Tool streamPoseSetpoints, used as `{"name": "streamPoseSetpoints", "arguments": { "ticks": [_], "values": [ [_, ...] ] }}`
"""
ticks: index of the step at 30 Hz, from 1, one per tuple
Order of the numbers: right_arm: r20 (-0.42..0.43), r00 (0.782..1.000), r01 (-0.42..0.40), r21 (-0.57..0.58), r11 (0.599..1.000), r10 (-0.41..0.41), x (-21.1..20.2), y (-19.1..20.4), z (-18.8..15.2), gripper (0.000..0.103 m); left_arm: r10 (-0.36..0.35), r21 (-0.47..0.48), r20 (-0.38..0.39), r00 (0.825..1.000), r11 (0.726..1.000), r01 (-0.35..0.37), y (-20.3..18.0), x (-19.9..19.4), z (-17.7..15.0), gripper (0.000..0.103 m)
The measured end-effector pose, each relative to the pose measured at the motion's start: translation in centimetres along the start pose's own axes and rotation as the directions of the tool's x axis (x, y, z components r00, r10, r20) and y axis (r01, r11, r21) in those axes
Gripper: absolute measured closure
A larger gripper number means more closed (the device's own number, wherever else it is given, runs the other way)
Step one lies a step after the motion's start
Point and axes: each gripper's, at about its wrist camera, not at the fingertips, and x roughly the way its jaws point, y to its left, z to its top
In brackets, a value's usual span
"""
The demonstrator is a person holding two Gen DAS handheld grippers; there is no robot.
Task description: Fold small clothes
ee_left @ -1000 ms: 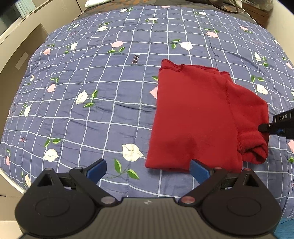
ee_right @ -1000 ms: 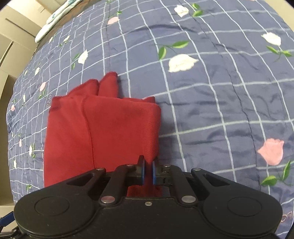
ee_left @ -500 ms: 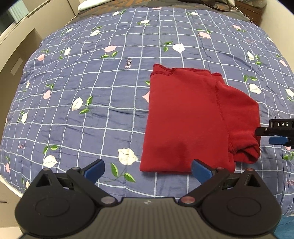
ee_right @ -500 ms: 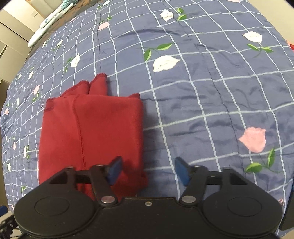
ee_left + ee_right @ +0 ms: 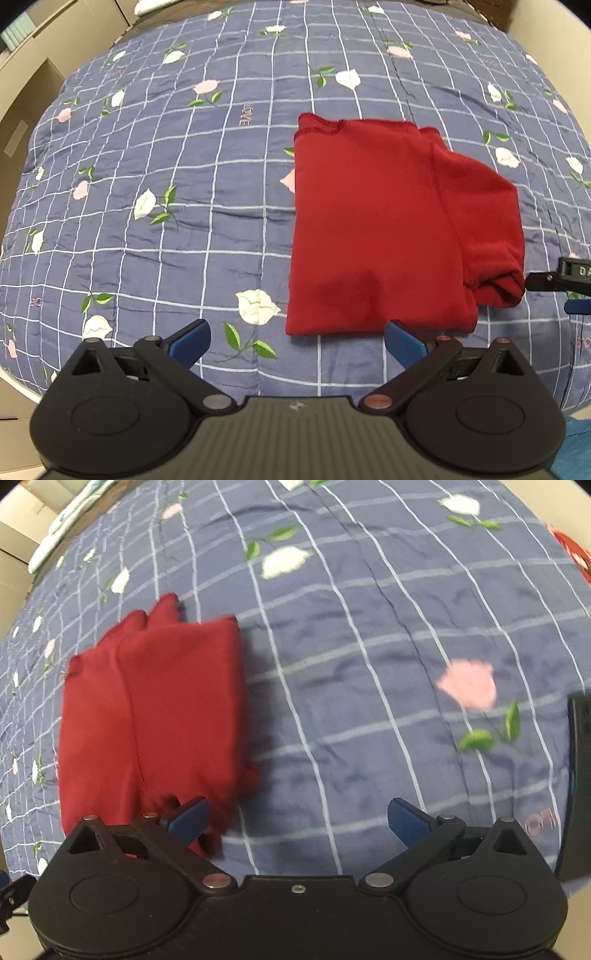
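A: Since both grippers are spread wide with nothing between the fingers, is the red garment [image 5: 373, 236] lying free?

B: Yes. It lies flat on the bed [image 5: 184, 221], on the checked flowered quilt, nearer the bed's right edge than its left and well short of the far edge. The left gripper [image 5: 297, 341] hangs just off the garment's near hem, released; its right finger sits at the near right corner of the cloth, though I cannot tell whether it touches.

A: And the other one?

B: The right gripper [image 5: 297, 818] is released too. Its left finger overlaps the cloth's bulky near corner in the right wrist view; contact is unclear because that view is blurred.

A: Why does it look narrow?

B: One side appears folded over the body, with a seam running lengthwise and a thick rolled lump at the near right corner, probably a tucked sleeve. That makes a tidy rectangle.

A: So what remains?

B: I'd judge a crosswise fold, near hem to far collar. The lump may spring loose, so flatten it first.
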Motion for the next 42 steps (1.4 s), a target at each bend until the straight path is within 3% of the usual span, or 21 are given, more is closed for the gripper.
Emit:
{"name": "streamPoseSetpoints", "arguments": {
  "ticks": [8,13,22,31,42],
  "values": [
    [-0.13,0.991,0.025,-0.014,1.0,-0.027,1.3,0.4,-3.6,0.001,0.0,0.043,-0.086,0.996,0.999,0.003,1.1,1.8,-0.1,0.001],
    [-0.111,0.994,0.004,-0.065,0.998,-0.011,0.9,2.0,-3.9,0.001,-0.007,0.038,-0.124,0.992,0.999,0.011,2.0,3.0,0.0,0.001],
    [0.014,0.997,-0.071,-0.07,0.995,0.072,-0.8,3.0,0.7,0.001,-0.057,-0.02,-0.11,0.992,0.998,0.055,3.1,4.7,2.9,0.001],
    [0.017,0.996,-0.092,0.01,0.996,0.091,2.4,4.1,6.4,0.001,-0.067,-0.04,-0.109,0.992,0.997,0.063,2.4,8.2,7.4,0.001],
    [-0.024,0.997,-0.079,0.037,0.996,0.08,5.6,5.0,8.5,0.003,-0.063,0.012,-0.164,0.984,0.998,0.066,1.0,12.9,11.1,0.001]
  ]
}}
